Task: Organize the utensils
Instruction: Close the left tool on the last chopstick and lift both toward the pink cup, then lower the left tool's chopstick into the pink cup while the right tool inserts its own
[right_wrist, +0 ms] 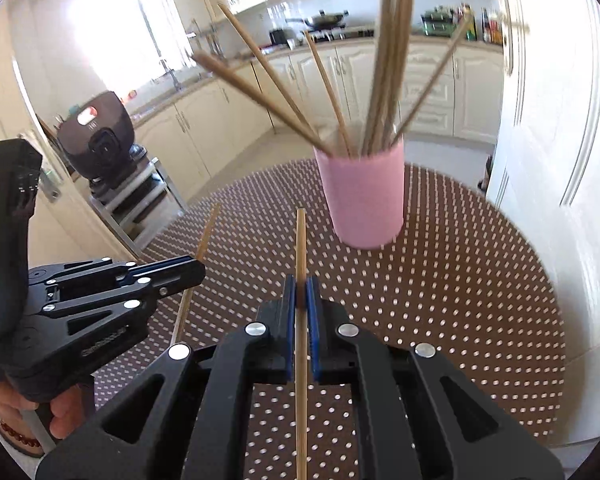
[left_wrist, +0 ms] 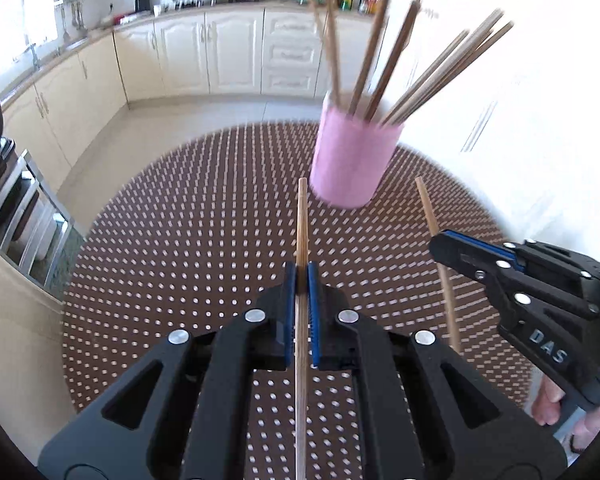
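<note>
The pink cup [left_wrist: 352, 160] is showing a plain, even pink, and the chopsticks [left_wrist: 396, 56] standing in it are looking light tan. The tablecloth [right_wrist: 460, 300] is wearing dark brown with rows of small white dots. The left gripper [left_wrist: 302, 276] is showing black with blue pads [left_wrist: 290, 300], the right gripper [right_wrist: 300, 292] likewise
</note>
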`<state>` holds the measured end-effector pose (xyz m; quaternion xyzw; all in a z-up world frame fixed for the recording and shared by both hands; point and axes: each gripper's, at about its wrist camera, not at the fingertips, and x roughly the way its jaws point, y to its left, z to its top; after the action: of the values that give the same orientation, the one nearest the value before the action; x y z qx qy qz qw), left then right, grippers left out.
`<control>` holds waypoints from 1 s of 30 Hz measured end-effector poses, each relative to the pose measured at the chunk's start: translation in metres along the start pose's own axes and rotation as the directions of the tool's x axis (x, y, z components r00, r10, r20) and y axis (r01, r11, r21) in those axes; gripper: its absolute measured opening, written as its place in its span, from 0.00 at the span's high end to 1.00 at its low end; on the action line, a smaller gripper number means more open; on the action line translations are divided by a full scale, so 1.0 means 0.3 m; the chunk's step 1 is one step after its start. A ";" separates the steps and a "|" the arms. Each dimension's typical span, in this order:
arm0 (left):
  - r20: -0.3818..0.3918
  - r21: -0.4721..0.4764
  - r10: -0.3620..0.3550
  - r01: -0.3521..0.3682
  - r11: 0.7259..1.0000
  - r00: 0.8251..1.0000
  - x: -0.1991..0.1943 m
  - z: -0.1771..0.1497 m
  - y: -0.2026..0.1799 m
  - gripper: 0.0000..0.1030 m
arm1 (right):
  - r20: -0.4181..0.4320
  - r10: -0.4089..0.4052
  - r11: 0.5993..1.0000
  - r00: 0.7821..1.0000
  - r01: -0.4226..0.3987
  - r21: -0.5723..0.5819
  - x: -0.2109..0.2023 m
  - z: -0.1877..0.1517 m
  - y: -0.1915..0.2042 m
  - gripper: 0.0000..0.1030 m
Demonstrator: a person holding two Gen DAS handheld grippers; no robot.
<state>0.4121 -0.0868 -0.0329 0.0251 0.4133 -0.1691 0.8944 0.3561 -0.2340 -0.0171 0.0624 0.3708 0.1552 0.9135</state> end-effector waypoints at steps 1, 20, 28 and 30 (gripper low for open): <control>0.024 0.002 -0.002 0.002 1.000 1.000 -0.033 0.005 -0.008 0.94 | 0.020 -0.002 1.000 1.000 0.002 -0.008 -0.030 0.009 0.012 0.96; 0.350 0.028 0.027 -0.040 0.999 0.936 -0.413 -0.108 -0.135 0.94 | 0.238 -0.037 0.984 0.970 0.077 -0.161 -0.317 -0.006 0.181 0.96; 0.449 0.017 0.057 -0.073 0.997 0.892 -0.448 -0.119 -0.141 0.94 | 0.284 -0.033 0.983 0.958 0.083 -0.165 -0.351 -0.012 0.174 0.96; 0.461 0.021 0.060 -0.079 0.997 0.886 -0.457 -0.119 -0.145 0.94 | 0.293 -0.031 0.984 0.956 0.081 -0.161 -0.354 -0.012 0.168 0.96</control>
<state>0.2894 -0.0825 0.0503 0.0168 0.1855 -0.1461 0.9716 0.2698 -0.2216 0.0618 -0.0050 0.2200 0.1498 0.9639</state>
